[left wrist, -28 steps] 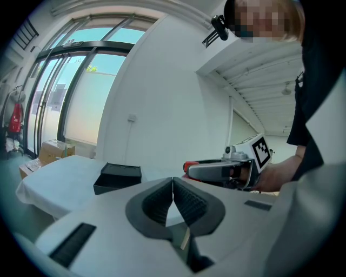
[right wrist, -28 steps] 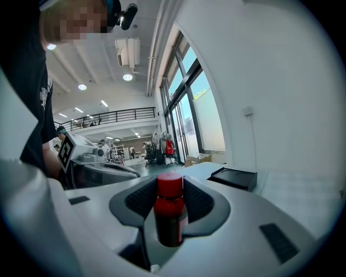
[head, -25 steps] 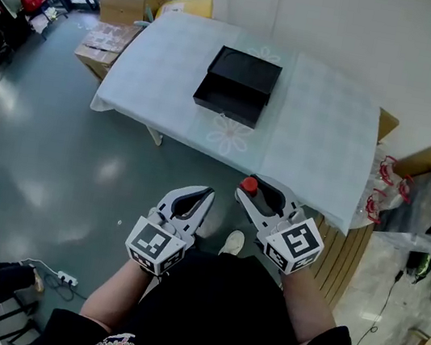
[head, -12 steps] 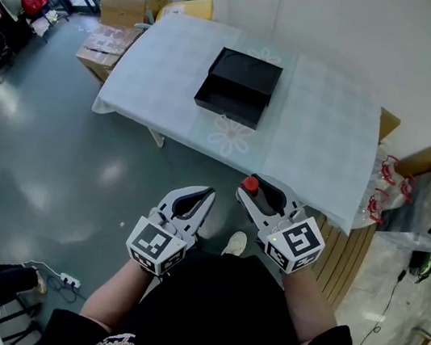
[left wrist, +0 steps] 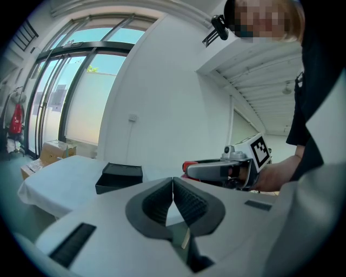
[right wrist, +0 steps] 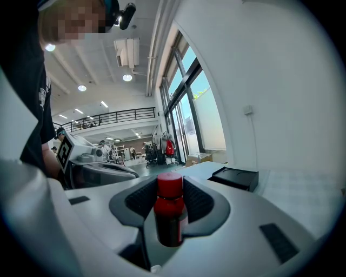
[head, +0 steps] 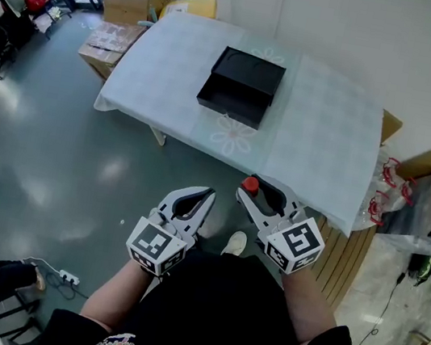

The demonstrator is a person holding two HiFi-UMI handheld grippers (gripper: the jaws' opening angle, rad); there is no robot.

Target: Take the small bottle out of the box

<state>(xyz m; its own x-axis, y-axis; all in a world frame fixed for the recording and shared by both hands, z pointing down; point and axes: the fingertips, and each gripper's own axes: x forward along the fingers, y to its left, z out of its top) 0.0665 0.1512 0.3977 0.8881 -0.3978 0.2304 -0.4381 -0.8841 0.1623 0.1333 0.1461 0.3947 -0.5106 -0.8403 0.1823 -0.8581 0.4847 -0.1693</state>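
Now small bottle [right wrist: 168, 216] upright, cap up, in R claw [right wrist: 170, 188]

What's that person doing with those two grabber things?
A person stands back from the table, holding a gripper in each hand. The right gripper has its fingers closed on a small red-capped bottle. The left gripper is shut with nothing in it. The black box sits on the table, away from both grippers, so the bottle is already out of it.
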